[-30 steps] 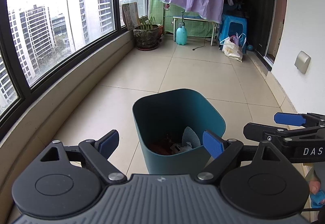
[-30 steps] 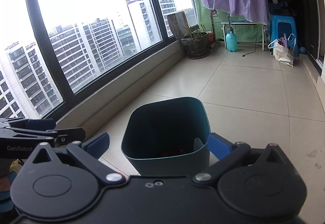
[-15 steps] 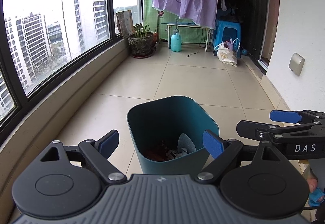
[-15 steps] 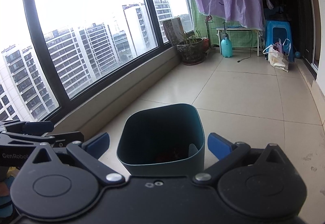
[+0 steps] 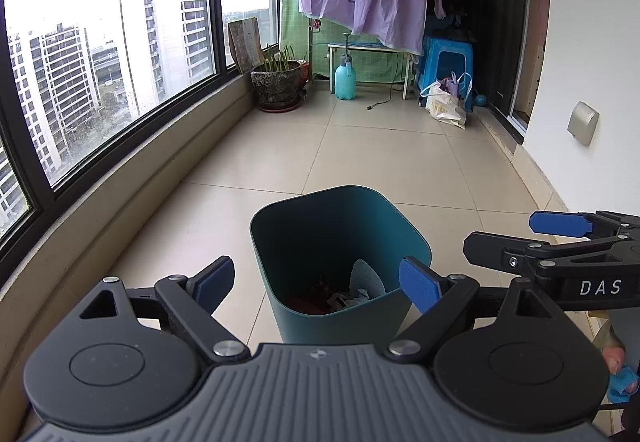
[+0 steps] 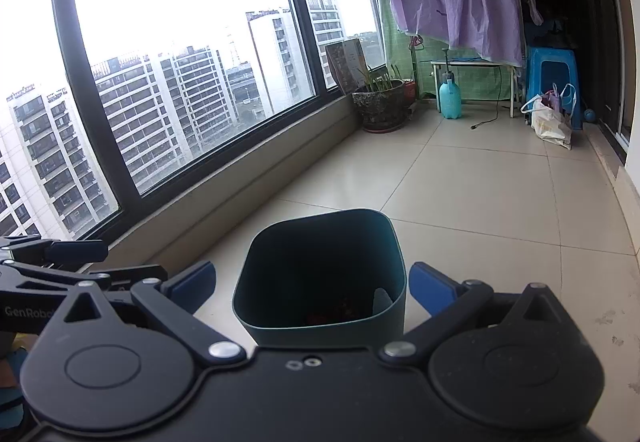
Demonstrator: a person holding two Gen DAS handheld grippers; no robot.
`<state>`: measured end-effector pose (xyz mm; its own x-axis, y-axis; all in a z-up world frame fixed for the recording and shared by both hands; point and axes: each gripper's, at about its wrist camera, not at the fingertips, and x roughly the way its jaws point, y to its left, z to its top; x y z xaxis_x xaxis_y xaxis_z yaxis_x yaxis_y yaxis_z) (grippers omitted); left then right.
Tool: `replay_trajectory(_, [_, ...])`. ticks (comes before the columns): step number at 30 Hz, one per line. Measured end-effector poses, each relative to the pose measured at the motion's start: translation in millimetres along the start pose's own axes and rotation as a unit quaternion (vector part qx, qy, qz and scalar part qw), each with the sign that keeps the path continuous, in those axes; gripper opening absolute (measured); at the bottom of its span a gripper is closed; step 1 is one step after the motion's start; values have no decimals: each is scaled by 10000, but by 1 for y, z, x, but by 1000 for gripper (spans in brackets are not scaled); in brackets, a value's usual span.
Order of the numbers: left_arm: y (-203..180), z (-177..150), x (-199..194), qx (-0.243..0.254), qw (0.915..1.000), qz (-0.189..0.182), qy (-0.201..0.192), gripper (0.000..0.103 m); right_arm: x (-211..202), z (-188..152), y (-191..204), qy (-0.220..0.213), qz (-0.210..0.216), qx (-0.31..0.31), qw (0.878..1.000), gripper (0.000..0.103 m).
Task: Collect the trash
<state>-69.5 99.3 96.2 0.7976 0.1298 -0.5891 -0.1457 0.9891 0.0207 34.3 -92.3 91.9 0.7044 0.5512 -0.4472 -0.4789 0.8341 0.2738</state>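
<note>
From the left wrist view, the left gripper [image 5: 318, 282] stands spread wide and empty, the teal bin [image 5: 340, 266] on the tiled floor [image 5: 380, 157] straight ahead. Inside lies crumpled paper trash [image 5: 362, 284] with some dark scraps (hard to identify).

From the right wrist view, the right gripper [image 6: 312, 284] is likewise spread wide with nothing in it, framing the bin [image 6: 320, 298]. The bin looks like thin, light plastic with a smooth, probably slippery wall; its rim seems the best place to pinch.
</note>
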Motion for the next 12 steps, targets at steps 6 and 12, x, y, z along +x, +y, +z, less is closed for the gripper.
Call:
replay_trajectory(6, [-1,-1,0,8,10000,-5,-42,90,1,1,-1,20,34,30,10000,103])
replay_trajectory(12, [-2,0,2,-29,10000,-17,9,90,4,1,-1,35,31,46,10000,103])
